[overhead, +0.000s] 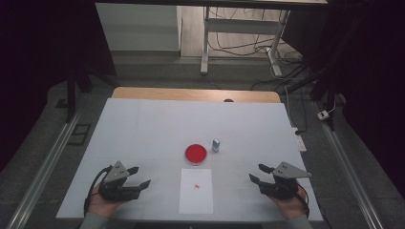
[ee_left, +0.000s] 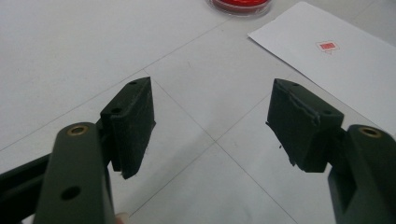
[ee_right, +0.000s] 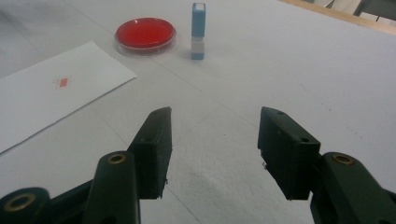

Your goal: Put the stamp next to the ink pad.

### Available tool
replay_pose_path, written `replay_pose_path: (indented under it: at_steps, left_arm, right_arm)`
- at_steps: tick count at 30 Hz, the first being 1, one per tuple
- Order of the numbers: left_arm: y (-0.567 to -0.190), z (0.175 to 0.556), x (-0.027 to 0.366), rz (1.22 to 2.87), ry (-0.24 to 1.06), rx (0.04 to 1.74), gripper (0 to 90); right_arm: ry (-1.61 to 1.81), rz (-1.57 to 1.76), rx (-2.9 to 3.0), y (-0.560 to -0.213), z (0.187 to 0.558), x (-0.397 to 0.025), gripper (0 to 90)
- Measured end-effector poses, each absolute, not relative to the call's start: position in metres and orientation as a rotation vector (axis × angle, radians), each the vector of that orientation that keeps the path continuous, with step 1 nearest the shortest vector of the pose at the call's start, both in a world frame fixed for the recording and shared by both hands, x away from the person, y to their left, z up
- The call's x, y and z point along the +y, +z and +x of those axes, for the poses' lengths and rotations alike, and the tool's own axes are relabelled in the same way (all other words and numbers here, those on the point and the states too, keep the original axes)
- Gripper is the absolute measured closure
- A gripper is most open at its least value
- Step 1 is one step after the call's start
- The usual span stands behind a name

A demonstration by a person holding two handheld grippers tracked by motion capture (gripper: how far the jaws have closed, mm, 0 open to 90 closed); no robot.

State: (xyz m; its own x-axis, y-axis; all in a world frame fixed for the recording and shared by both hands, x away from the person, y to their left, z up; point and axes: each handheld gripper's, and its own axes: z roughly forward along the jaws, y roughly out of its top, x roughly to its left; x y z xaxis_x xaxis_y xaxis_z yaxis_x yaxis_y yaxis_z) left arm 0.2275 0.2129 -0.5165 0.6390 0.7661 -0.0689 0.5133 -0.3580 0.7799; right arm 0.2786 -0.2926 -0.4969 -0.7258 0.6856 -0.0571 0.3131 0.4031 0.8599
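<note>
**Both grippers open and empty beside a stamped sheet**

On the wide white desk (overhead: 143, 129): a white rectangular paper sheet (overhead: 196, 190) with a small red stamp mark (overhead: 197, 185), centred at the near edge. Just beyond, a round red ink pad in a clear dish (overhead: 196, 153); beside it, upright, a small blue-and-white stamp (overhead: 216, 145). Left hand-held gripper (overhead: 139, 175) and right hand-held gripper (overhead: 257, 173) flanking the sheet, jaws wide apart, gripping nothing.

A white table (overhead: 143, 124) stands on grey floor (overhead: 229, 76), dark surroundings.
</note>
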Motion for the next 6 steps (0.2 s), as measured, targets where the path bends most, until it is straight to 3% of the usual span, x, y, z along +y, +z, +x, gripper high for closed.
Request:
replay_pose_path:
  at_steps: [6]
  left_arm:
    - [-0.5166,0.2278,0.2139,2.041,0.394,0.999,32.1]
  right_arm:
    - [1.267,0.839,2.257,-0.4966,0.2790,-0.2914,44.8]
